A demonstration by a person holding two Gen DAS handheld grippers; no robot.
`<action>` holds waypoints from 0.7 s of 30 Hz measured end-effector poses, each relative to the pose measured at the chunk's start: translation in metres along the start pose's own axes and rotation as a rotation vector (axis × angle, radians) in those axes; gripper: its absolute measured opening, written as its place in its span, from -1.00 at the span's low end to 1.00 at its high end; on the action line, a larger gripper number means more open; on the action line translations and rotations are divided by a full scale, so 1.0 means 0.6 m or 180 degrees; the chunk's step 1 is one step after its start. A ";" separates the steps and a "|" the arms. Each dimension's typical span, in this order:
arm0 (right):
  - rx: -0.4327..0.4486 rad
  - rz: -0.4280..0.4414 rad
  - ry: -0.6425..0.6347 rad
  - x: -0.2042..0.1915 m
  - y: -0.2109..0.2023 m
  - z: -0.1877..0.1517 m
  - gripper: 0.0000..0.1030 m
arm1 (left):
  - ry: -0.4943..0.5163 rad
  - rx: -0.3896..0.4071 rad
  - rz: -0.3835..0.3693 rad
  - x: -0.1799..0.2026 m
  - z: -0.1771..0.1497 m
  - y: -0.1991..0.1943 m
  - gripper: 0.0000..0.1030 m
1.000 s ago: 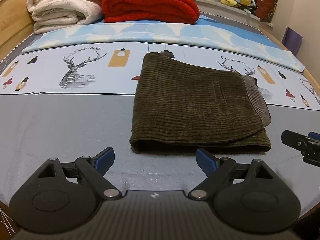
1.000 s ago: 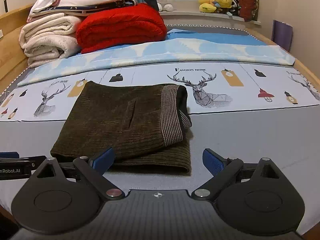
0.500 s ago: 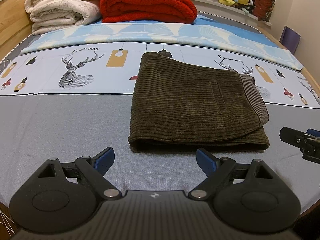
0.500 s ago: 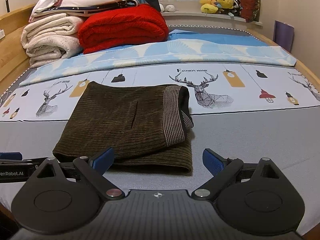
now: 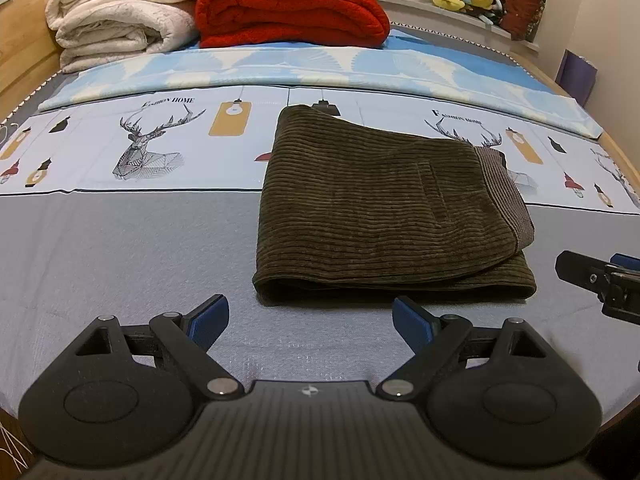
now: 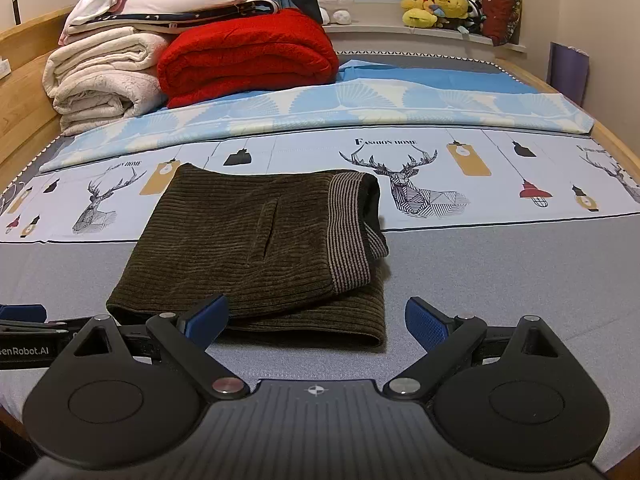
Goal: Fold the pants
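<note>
Dark olive corduroy pants (image 5: 384, 208) lie folded into a compact rectangle on the bed, striped waistband on the right; they also show in the right wrist view (image 6: 260, 248). My left gripper (image 5: 310, 320) is open and empty, just in front of the pants' near edge. My right gripper (image 6: 316, 320) is open and empty, at the pants' near right corner. Its tip shows at the right edge of the left wrist view (image 5: 600, 280). The left gripper's side shows at the left of the right wrist view (image 6: 24, 336).
The bed (image 5: 120, 248) has a grey sheet with a deer print band. Folded white blankets (image 5: 120, 12) and a red blanket (image 5: 292, 4) are stacked at the far end. Plush toys (image 6: 436, 8) sit on the windowsill. A wooden bed frame (image 6: 24, 92) runs along the left.
Both grippers have drawn back slightly and risen, so the pants sit a bit farther from the fingers. The pants have not moved. Both grippers stay open.
</note>
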State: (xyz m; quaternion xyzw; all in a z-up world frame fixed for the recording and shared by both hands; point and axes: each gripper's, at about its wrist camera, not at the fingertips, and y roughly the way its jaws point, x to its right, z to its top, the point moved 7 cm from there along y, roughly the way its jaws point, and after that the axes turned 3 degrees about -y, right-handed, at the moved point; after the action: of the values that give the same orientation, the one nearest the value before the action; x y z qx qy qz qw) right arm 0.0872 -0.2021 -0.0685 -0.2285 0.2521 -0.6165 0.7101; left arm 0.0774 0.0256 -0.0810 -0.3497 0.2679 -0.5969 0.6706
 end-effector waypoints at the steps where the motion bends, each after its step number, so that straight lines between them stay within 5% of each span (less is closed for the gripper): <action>1: 0.0000 0.0000 0.0002 0.000 0.000 0.000 0.85 | 0.0000 -0.0002 0.0000 0.000 0.000 0.000 0.79; 21: 0.0016 0.0022 0.0012 -0.003 -0.003 0.004 0.85 | 0.0038 0.0016 -0.0026 0.007 -0.001 0.002 0.79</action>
State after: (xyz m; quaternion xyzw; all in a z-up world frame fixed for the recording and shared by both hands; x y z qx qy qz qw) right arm 0.0871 -0.2004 -0.0655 -0.2247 0.2527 -0.6151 0.7123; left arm 0.0786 0.0212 -0.0819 -0.3456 0.2690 -0.6024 0.6673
